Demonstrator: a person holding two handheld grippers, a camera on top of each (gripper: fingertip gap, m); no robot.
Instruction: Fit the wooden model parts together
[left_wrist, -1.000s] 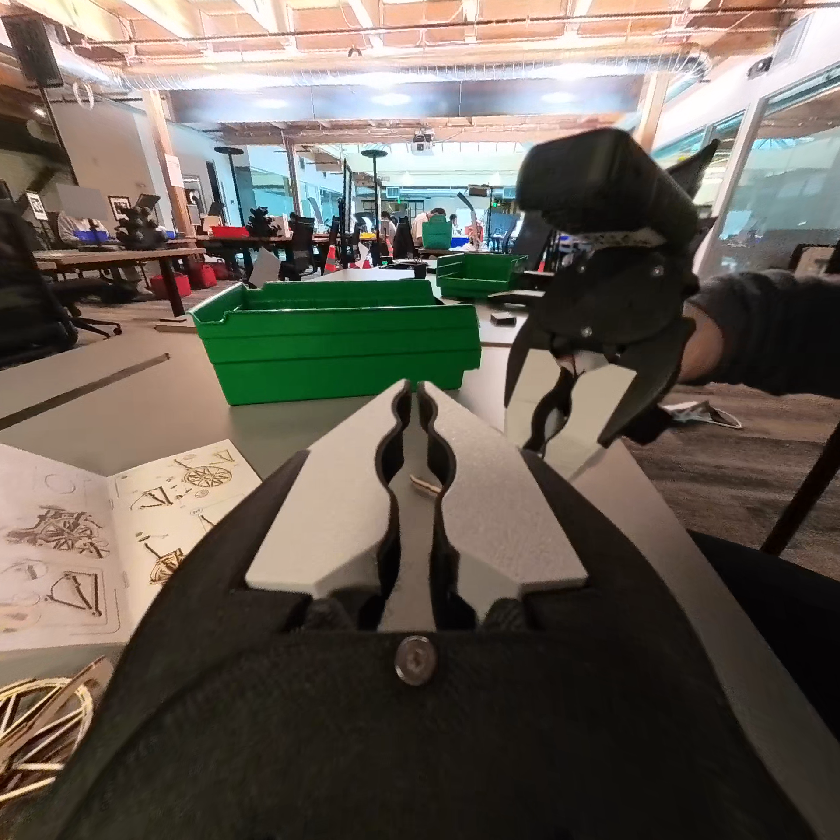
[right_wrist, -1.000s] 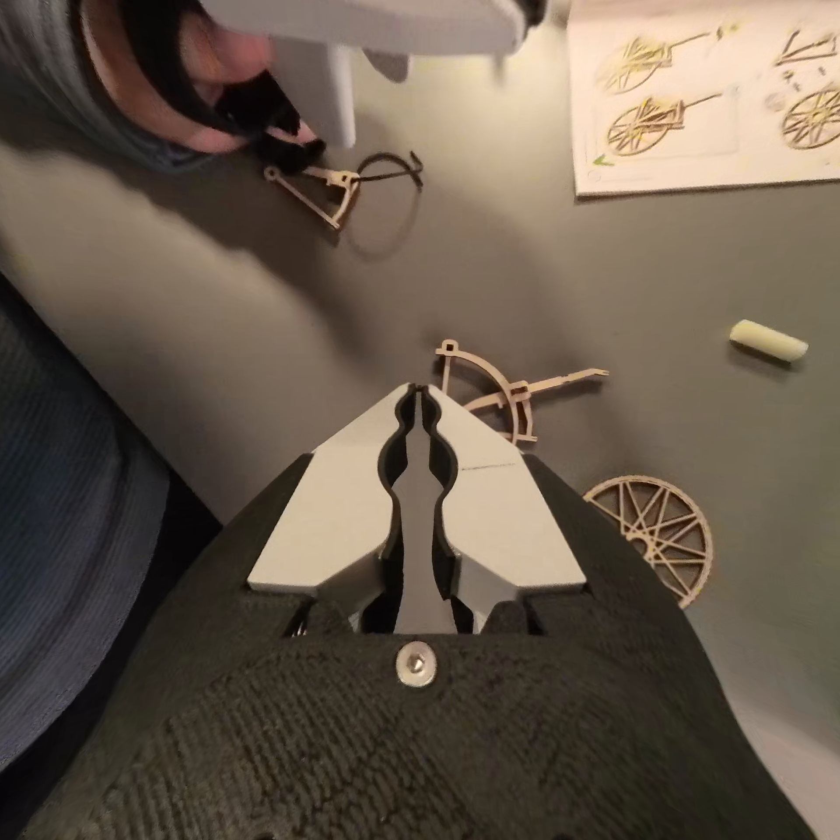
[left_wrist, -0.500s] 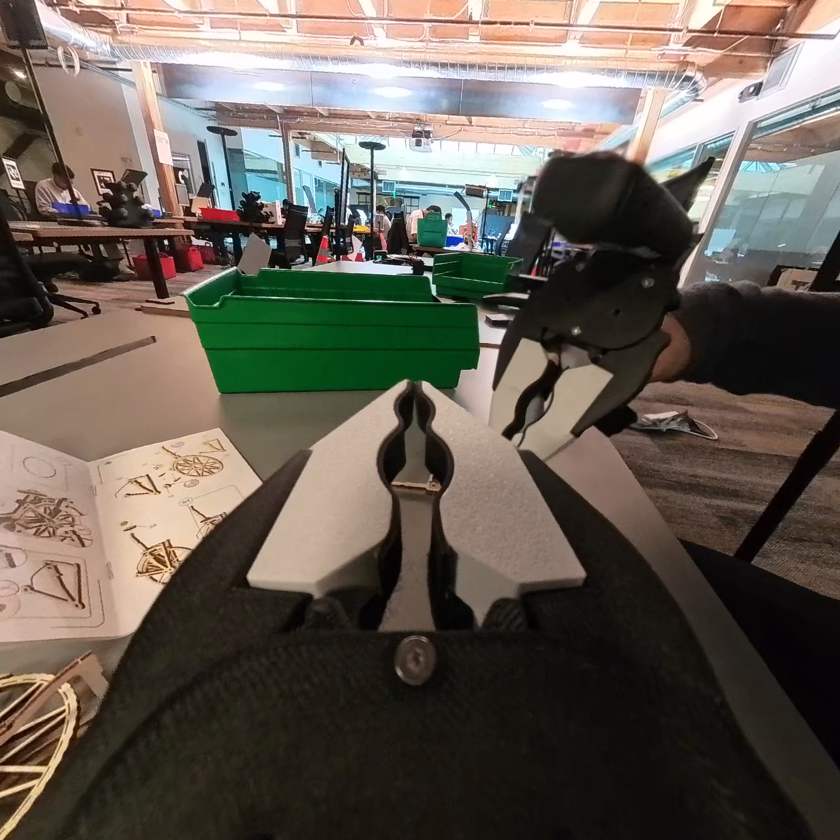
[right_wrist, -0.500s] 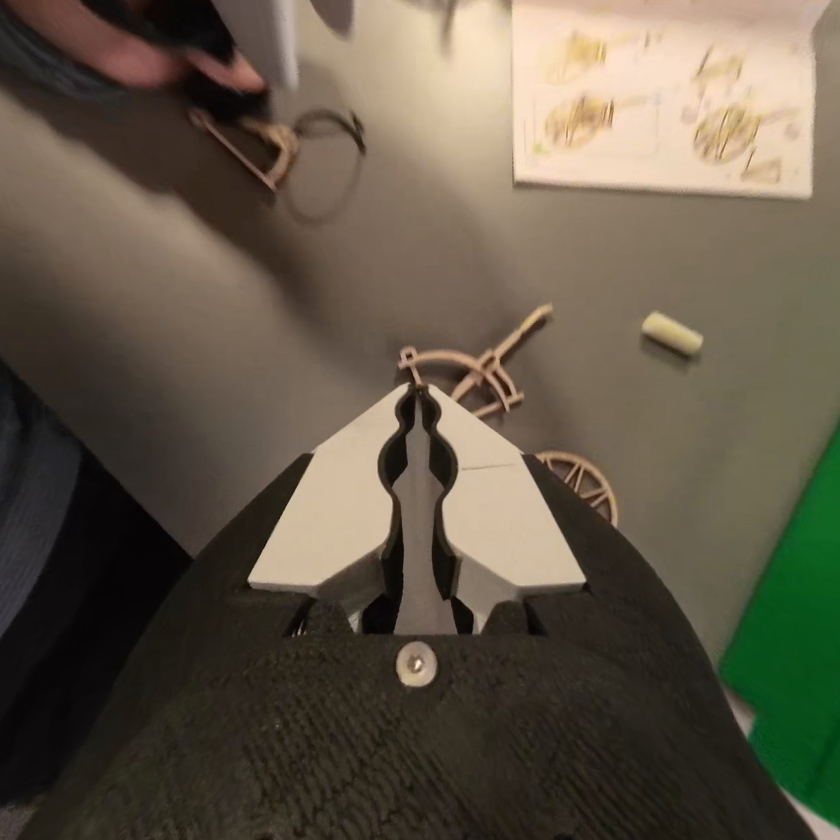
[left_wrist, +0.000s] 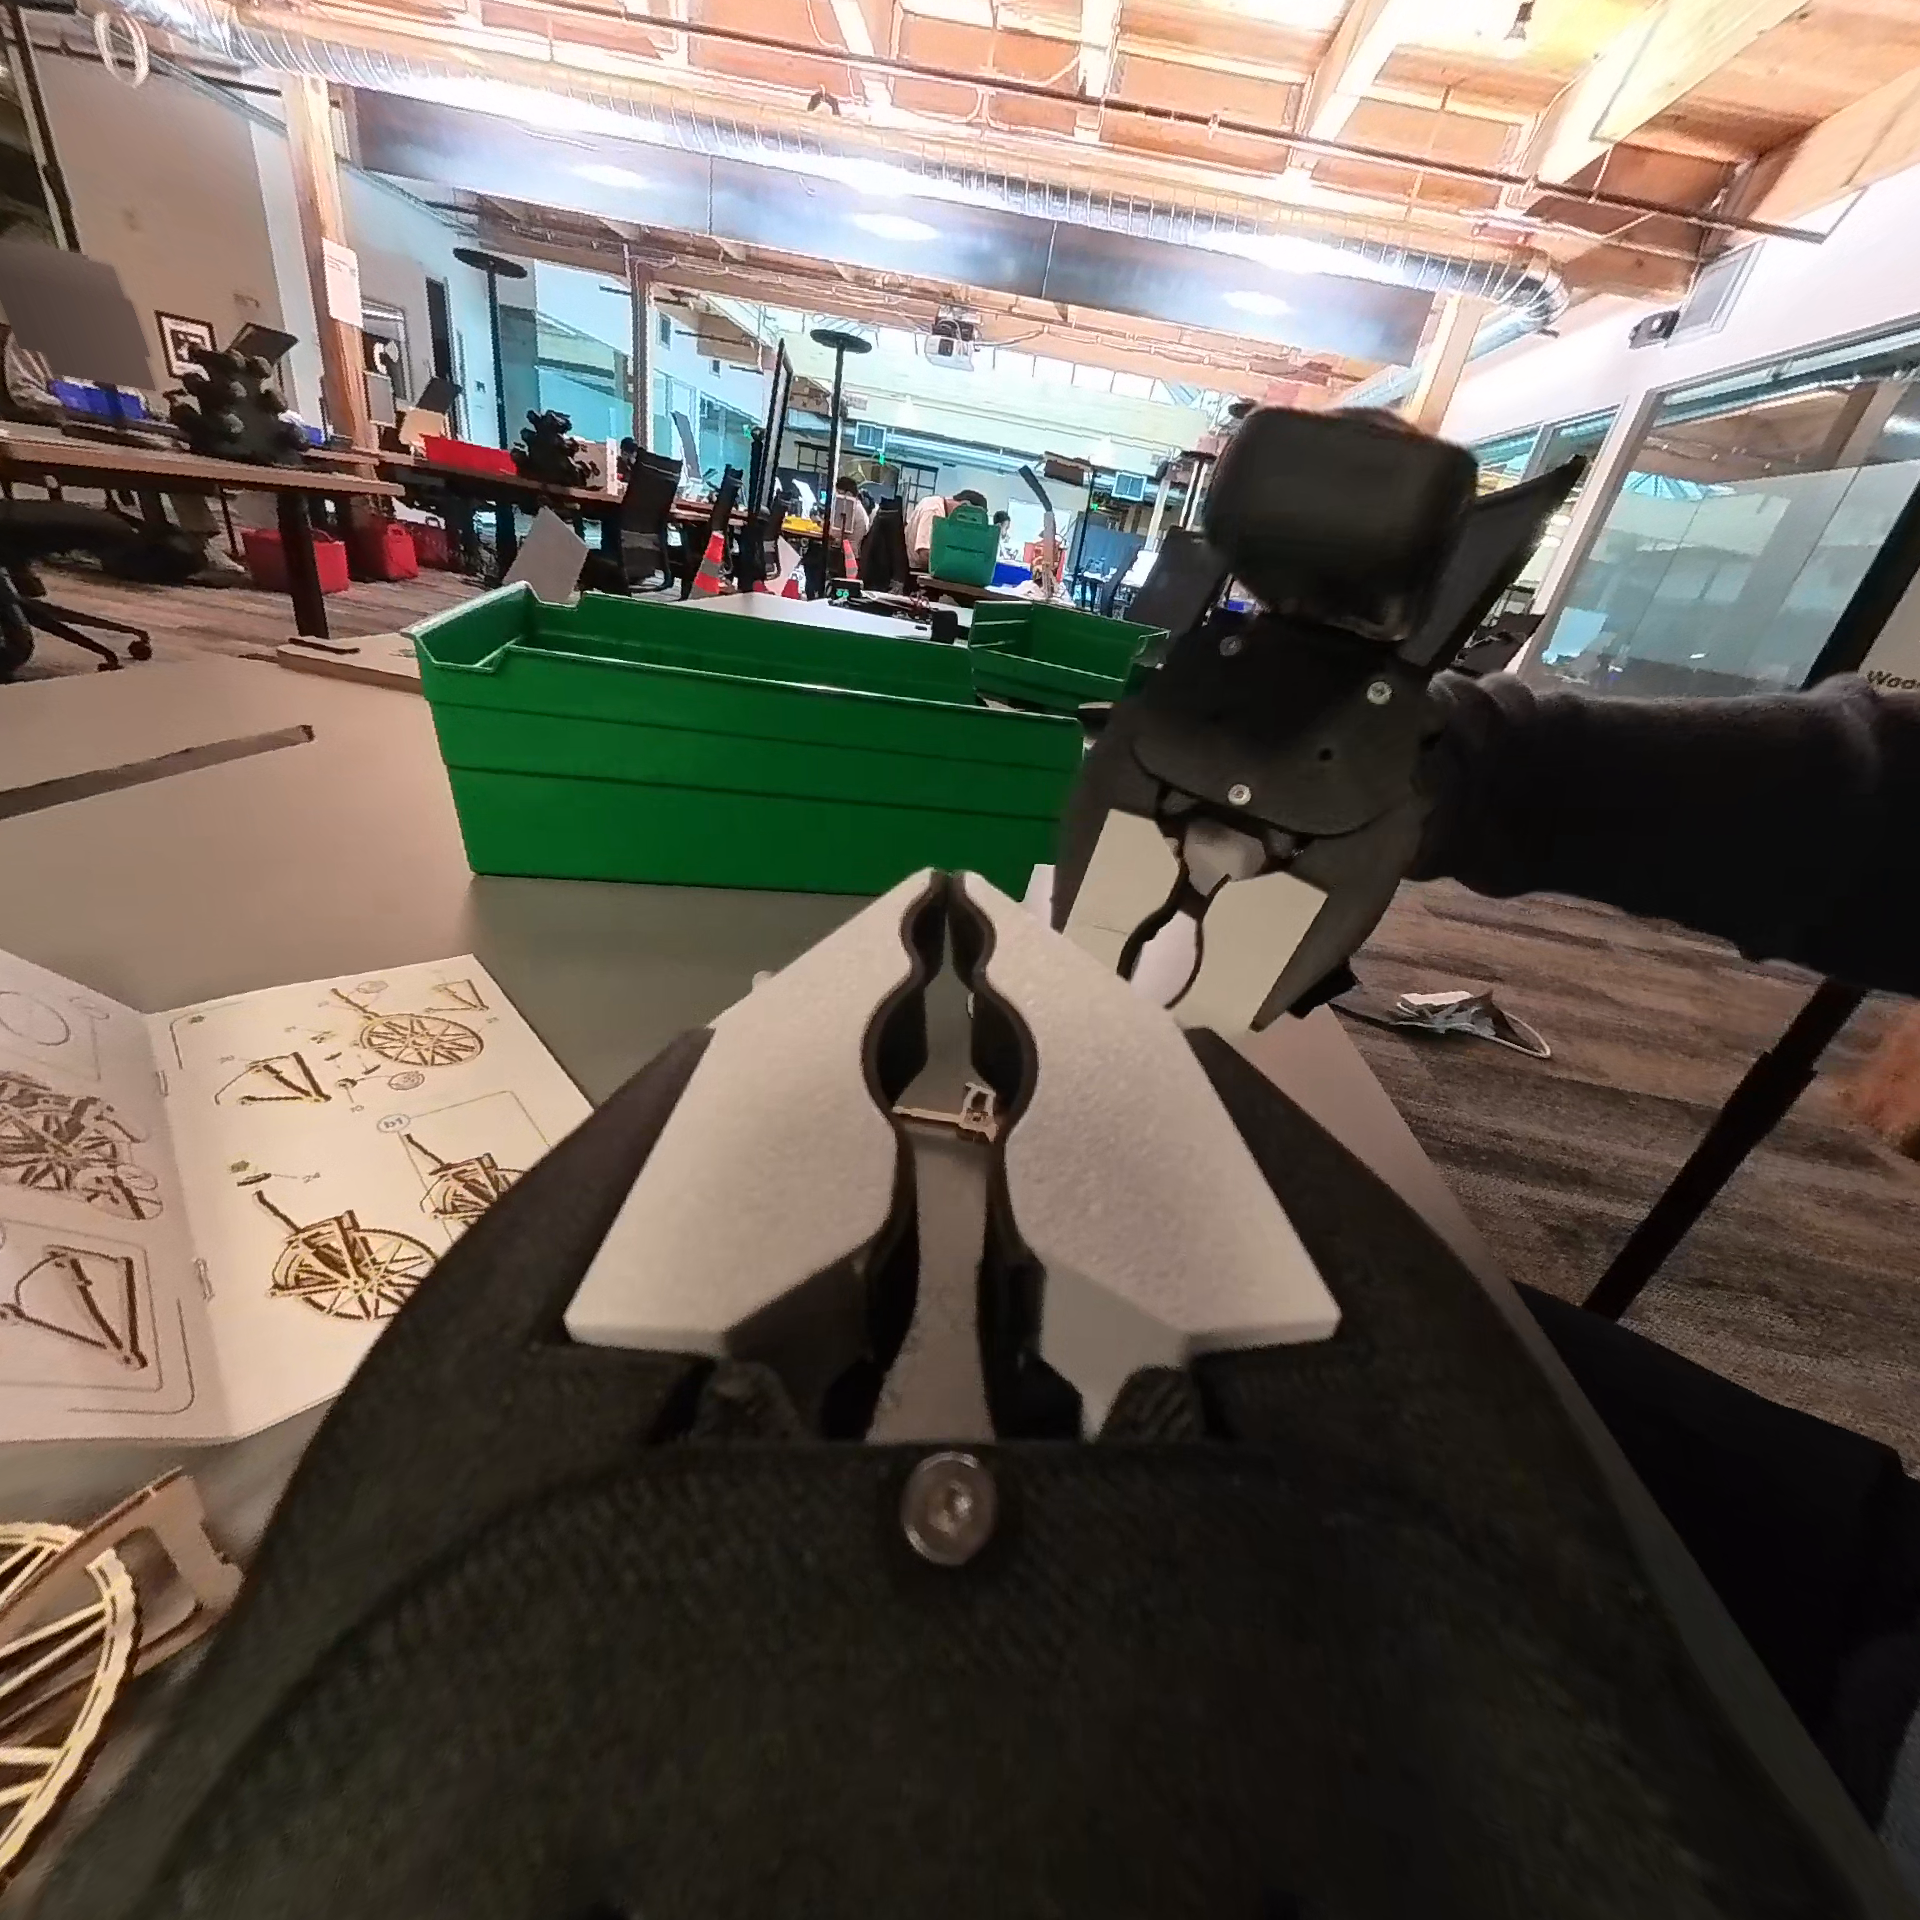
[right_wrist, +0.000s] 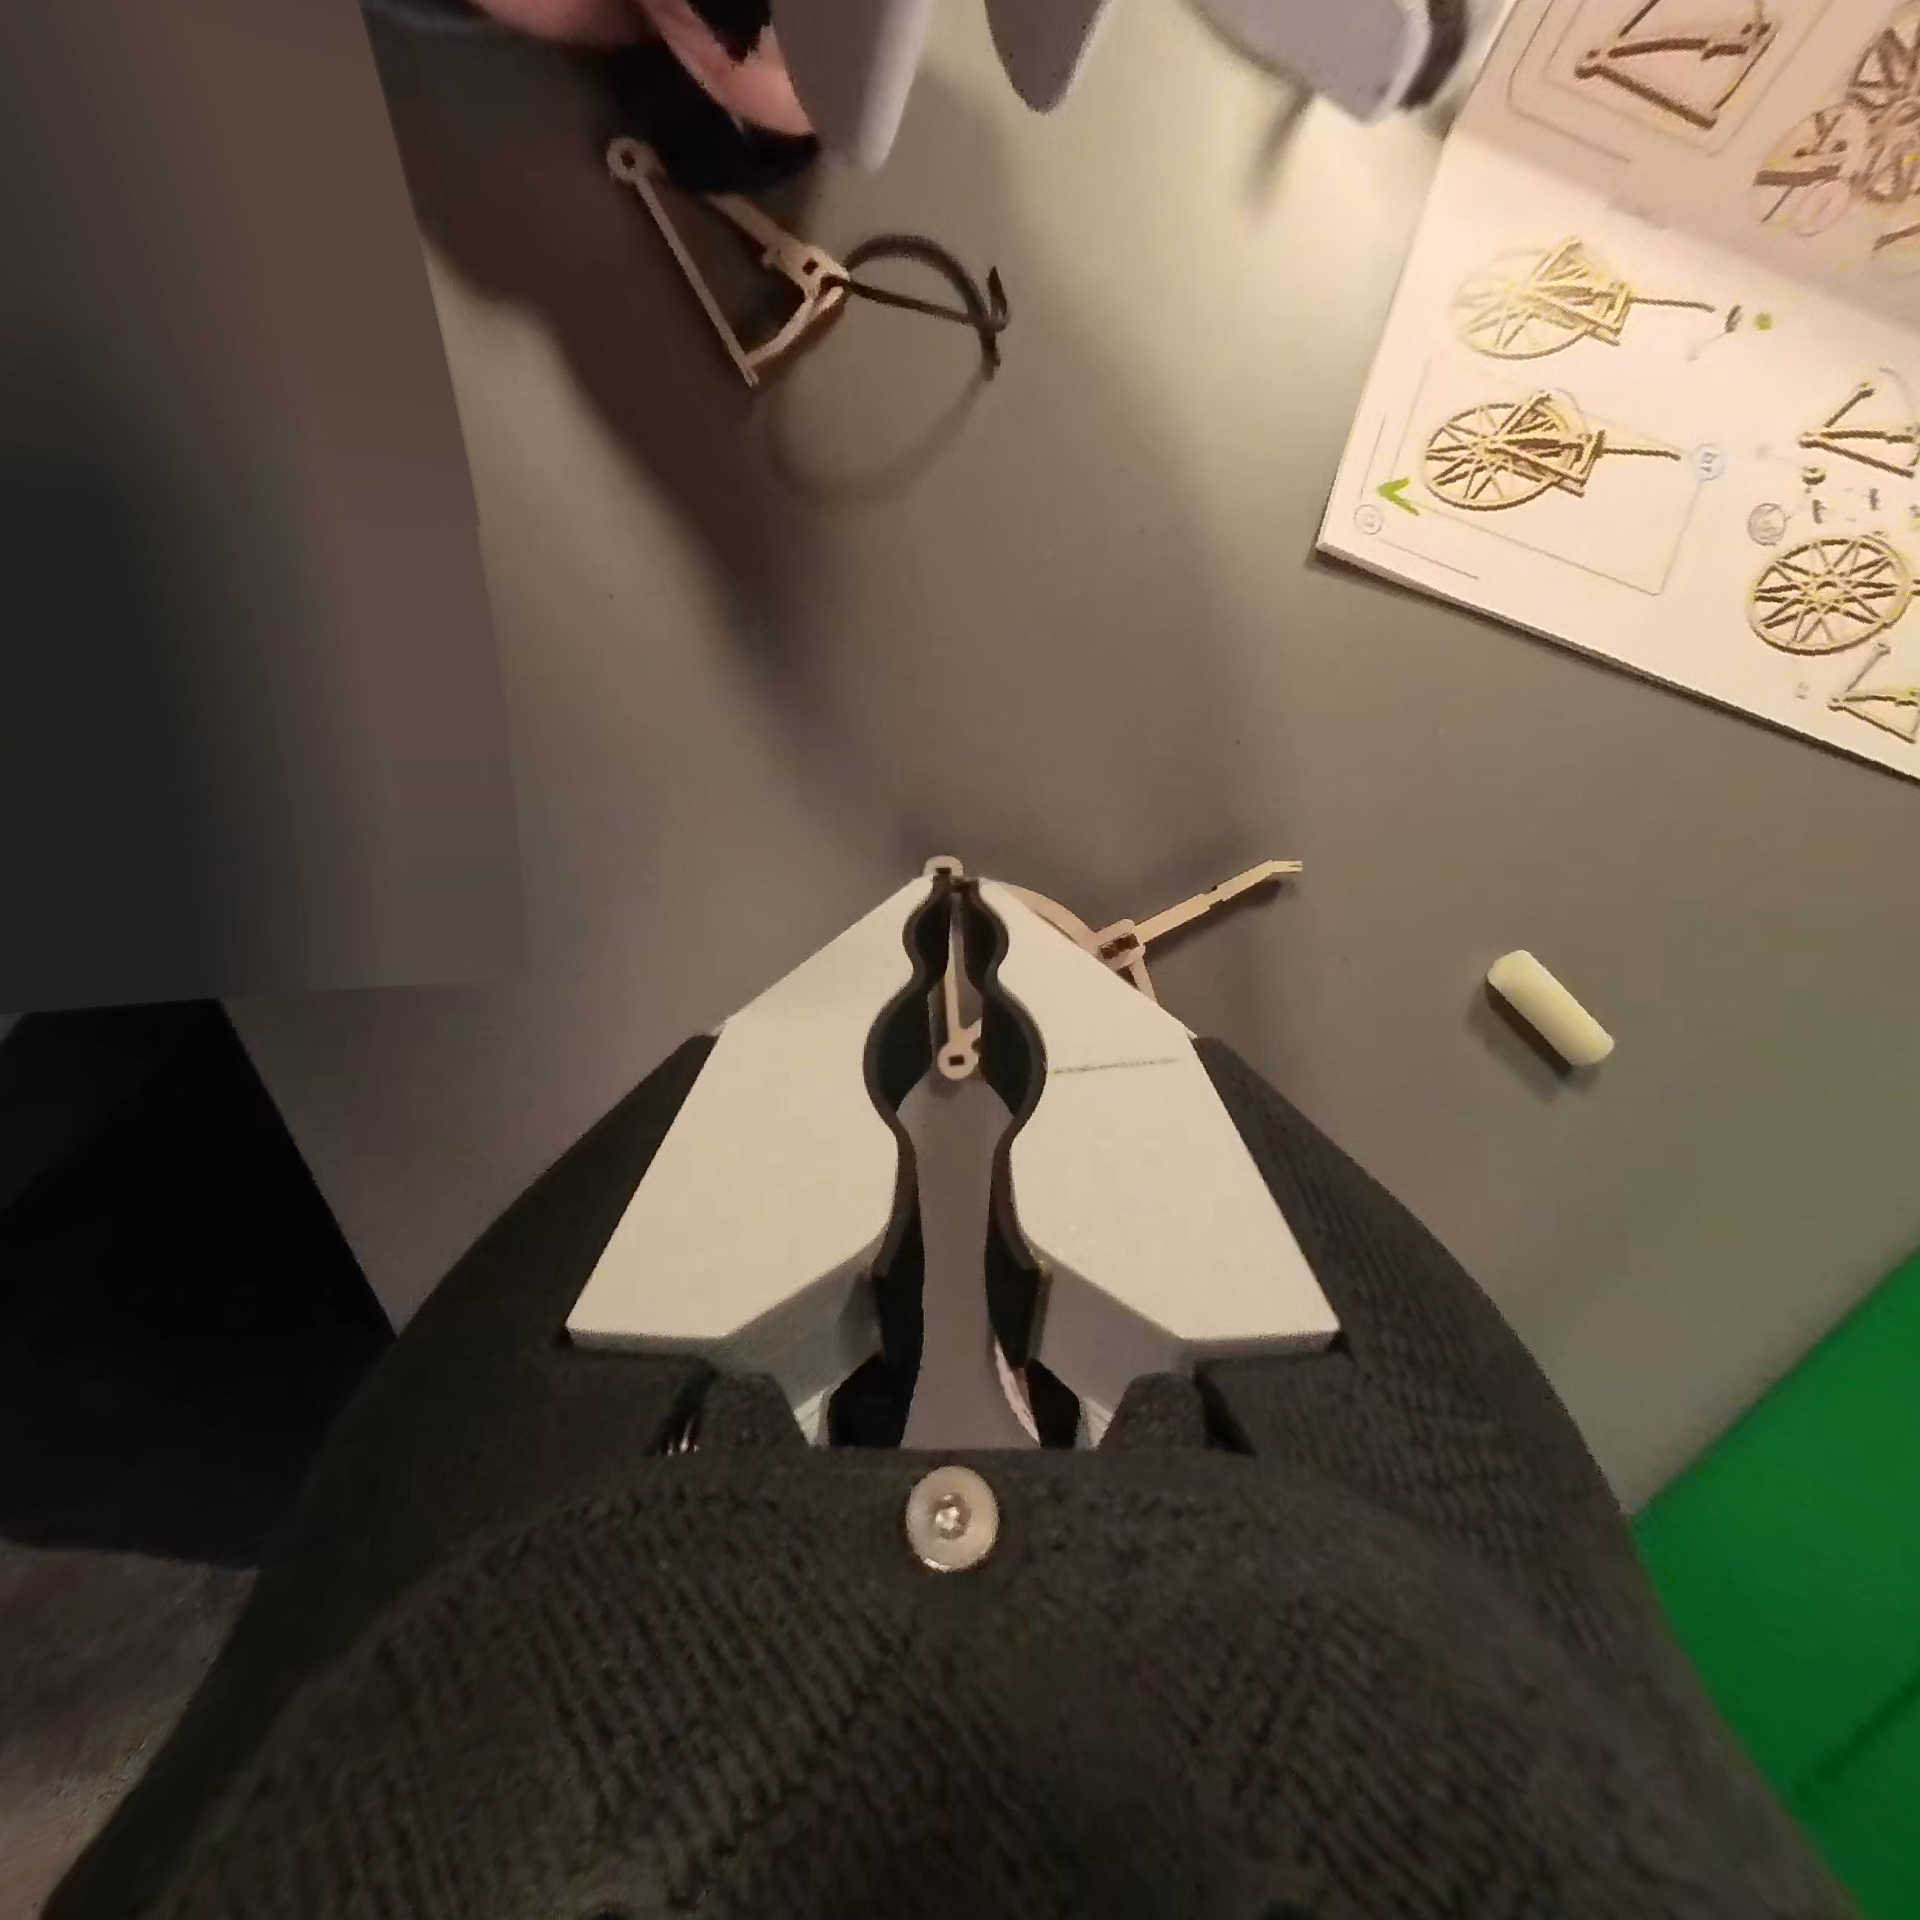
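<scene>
My left gripper (left_wrist: 948, 881) is shut on a small wooden part (left_wrist: 951, 1117), pinched at the narrow waist of its fingers and held above the grey table (left_wrist: 260, 883). My right gripper (right_wrist: 951, 883) is shut and points down over a curved wooden frame part (right_wrist: 1195, 914) lying on the table. The part's thin strut shows through the gap between the fingers; I cannot tell if they touch it. The right gripper (left_wrist: 1179, 966) also shows in the left wrist view, off to the right. A triangular wooden frame with a black elastic loop (right_wrist: 748, 270) lies farther off, below the left gripper (right_wrist: 1039, 52).
An open instruction booklet (left_wrist: 260, 1143) (right_wrist: 1662, 416) lies on the table. Stacked green bins (left_wrist: 748, 790) stand behind, and a green edge (right_wrist: 1787, 1455) shows near the right gripper. A cream cylinder (right_wrist: 1548, 1006) lies right of the frame part. A wooden wheel (left_wrist: 62, 1662) lies near left. The table edge (left_wrist: 1403, 1143) runs on the right. Spacing between my two grippers at the tips: around 11 cm. My right tips are roughly 12 cm from the cream cylinder (right_wrist: 1548, 1006).
My right gripper has moved forward over the curved frame part, which lay beyond its tips before. The left gripper has tilted a little and still grips the small part.
</scene>
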